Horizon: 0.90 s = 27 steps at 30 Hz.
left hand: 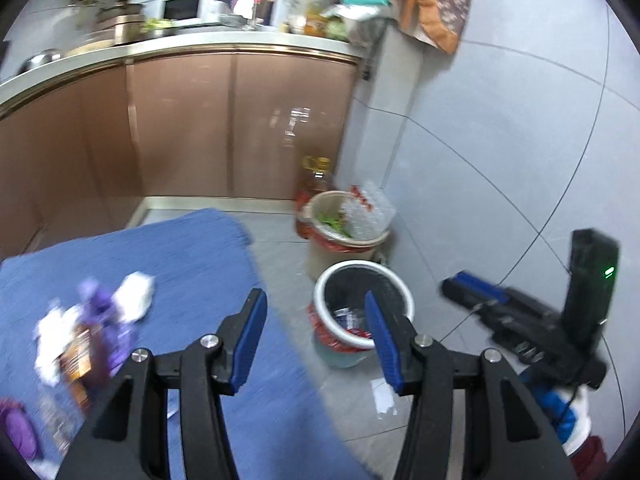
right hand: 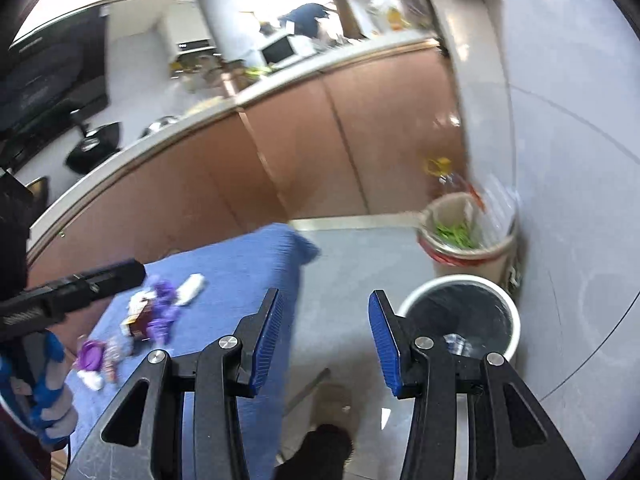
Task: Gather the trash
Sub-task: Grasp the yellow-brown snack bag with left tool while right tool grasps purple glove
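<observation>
Blurred trash pile (left hand: pixel 96 328) on cloth (left hand: pixel 192 256)

Cloth (left hand: pixel 192 256) — plain blue. Wrappers (left hand: pixel 102 320) on it: purple, white, some orange-brown. Nearer bin (left hand: pixel 332 280) — white rim, black liner; farther bin (left hand: pixel 320 204) beige, green scraps inside. Cabinet doors (left hand: pixel 180 120) copper-pink. Gripper pads (left hand: pixel 250 340) blue.

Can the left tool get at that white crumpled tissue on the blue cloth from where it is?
Probably yes: the left tool is open and empty, and the white tissue lies uncovered on the blue cloth, nothing between them.
</observation>
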Each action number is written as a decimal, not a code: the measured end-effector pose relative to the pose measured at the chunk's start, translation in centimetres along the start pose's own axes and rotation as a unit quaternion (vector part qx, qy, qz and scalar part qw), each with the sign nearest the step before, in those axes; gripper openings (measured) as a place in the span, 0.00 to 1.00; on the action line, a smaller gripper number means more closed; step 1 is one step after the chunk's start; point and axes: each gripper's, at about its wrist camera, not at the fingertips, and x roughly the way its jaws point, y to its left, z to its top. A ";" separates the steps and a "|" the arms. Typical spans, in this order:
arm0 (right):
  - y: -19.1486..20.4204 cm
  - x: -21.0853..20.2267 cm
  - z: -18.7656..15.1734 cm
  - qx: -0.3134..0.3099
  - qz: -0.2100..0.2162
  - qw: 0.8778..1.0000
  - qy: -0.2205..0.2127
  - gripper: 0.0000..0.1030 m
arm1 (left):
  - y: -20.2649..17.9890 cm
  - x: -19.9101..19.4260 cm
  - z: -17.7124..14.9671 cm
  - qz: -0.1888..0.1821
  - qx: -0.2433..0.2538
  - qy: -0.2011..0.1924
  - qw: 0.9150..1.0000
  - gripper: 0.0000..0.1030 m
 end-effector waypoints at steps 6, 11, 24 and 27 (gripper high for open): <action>6.4 -2.9 0.0 -0.051 0.036 0.998 -0.005 0.43 | 6.0 -5.9 -3.7 0.042 -0.044 -0.008 0.998 0.48; 10.0 -2.4 -0.6 -0.078 0.065 0.995 0.009 0.43 | 12.4 -7.3 -6.6 0.094 -0.080 0.013 0.992 0.48; 17.4 8.5 -5.5 -0.139 0.137 0.973 0.127 0.43 | 19.6 -1.4 -7.6 0.105 -0.138 0.077 0.982 0.48; 18.6 11.0 -6.5 -0.151 0.148 0.966 0.150 0.43 | 19.9 0.3 -6.7 0.103 -0.137 0.080 0.982 0.48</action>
